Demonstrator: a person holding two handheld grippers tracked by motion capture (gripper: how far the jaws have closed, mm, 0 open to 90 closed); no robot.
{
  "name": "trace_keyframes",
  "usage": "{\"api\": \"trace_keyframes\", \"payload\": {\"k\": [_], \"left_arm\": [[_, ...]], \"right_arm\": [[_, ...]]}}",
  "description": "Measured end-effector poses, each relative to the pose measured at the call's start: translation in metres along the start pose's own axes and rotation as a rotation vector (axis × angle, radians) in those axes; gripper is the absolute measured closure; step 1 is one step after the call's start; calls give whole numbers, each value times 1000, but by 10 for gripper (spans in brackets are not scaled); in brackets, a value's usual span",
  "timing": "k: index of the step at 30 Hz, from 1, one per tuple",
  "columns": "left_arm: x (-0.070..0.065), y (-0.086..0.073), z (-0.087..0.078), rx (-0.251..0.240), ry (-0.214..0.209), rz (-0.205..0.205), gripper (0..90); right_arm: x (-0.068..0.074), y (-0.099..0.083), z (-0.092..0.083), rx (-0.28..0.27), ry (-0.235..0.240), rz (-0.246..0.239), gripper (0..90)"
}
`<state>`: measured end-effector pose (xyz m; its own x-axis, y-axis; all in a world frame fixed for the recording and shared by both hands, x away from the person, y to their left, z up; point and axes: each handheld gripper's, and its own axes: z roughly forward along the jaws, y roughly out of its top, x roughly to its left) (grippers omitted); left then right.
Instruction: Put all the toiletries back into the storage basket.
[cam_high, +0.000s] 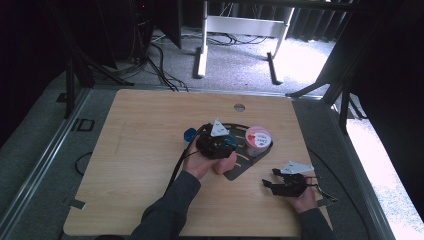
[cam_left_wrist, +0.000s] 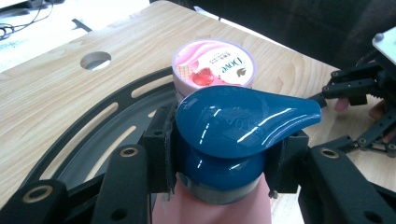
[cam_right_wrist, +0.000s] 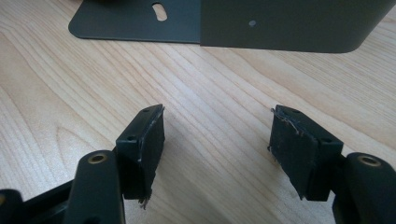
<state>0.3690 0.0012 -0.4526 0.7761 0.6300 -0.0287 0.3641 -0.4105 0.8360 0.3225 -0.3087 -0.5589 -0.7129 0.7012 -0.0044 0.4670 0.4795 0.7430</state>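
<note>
A pink bottle with a glossy blue pump head is clamped between the pads of my left gripper, which is shut on the blue collar under the spout. In the high view the left gripper sits at mid-table over a dark slotted plate, and the pink bottle shows beside the hand. Just beyond stands a pink ice-cream cup with its lid on. My right gripper hovers low over bare wood at the front right, open with nothing between its pads.
A small round blue object lies left of the left hand. The wooden table has a round cable hole near its far edge. The dark plate's edge lies just ahead of the right gripper. Floor cables and a desk frame lie beyond the table.
</note>
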Motion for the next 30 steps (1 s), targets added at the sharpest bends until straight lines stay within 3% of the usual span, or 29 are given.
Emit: {"api": "trace_keyframes", "payload": {"k": [9,30], "left_arm": [[-1,7,8,-3,26,10,528],[4,18,23,-13,78,-15,528]], "right_arm": [[0,0,0,0,0,-1,350],[0,0,0,0,1,0,349]]}}
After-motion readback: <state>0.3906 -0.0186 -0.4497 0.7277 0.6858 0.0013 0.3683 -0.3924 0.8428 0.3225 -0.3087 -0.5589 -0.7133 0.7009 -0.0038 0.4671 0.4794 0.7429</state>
